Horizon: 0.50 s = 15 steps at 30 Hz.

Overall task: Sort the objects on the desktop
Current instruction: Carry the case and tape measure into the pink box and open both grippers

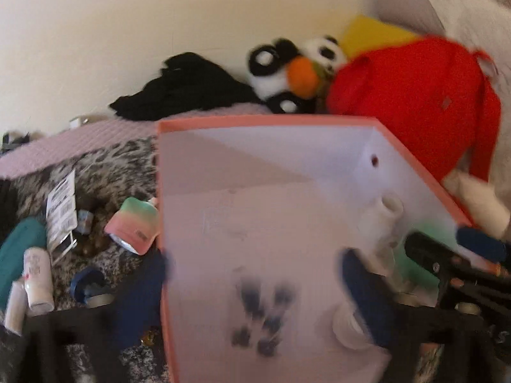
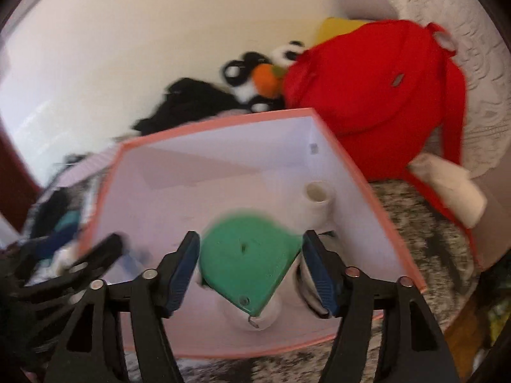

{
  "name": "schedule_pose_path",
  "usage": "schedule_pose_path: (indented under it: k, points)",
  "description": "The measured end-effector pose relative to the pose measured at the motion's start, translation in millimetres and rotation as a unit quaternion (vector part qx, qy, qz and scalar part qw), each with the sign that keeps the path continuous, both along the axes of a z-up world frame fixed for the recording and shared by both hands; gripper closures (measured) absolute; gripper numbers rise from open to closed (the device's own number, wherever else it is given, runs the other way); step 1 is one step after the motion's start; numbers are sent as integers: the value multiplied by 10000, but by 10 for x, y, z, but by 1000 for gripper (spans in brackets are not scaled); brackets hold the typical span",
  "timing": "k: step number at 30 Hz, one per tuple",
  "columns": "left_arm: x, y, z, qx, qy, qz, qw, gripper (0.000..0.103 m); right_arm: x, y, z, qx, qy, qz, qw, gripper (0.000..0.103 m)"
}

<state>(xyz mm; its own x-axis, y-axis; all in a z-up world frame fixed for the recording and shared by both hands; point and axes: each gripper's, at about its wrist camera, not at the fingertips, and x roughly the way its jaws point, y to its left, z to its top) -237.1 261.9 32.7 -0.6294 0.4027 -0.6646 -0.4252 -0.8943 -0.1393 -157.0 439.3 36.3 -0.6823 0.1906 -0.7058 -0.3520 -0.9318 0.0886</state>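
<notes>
A white box with a pink rim (image 1: 265,120) (image 2: 210,122) lies on the patterned cover. My left gripper (image 1: 258,281) is open wide over it, one finger by the left wall, the other above the inside. A blurred dark blue thing (image 1: 263,314) sits low in the box, clear of the pads. My right gripper (image 2: 252,269) hangs over the box with a green tape measure (image 2: 246,255) between its fingers; the tape is blurred and the pads do not seem to press it. White bottles (image 2: 316,204) (image 1: 383,217) stand in the box's right corner.
A red backpack (image 1: 415,95) (image 2: 377,89) leans behind the box, with a panda plush (image 1: 287,70), black cloth (image 1: 188,89) and a yellow cushion (image 1: 373,35). Left of the box lie a pink-green pouch (image 1: 134,226), white tubes (image 1: 38,281), a teal thing (image 1: 19,249) and a blue cap (image 1: 89,284).
</notes>
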Motion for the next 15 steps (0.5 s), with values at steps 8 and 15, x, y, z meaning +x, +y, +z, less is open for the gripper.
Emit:
schedule_pose_path:
  k: [8,15]
  points:
    - [-30,-397,163,568,-100,325,9978,4,51,-149,167,246,369,-116,9990,17]
    - [191,-969,355,342,268,774,9961,4,73,-652,507,250,1087,177,9936,16]
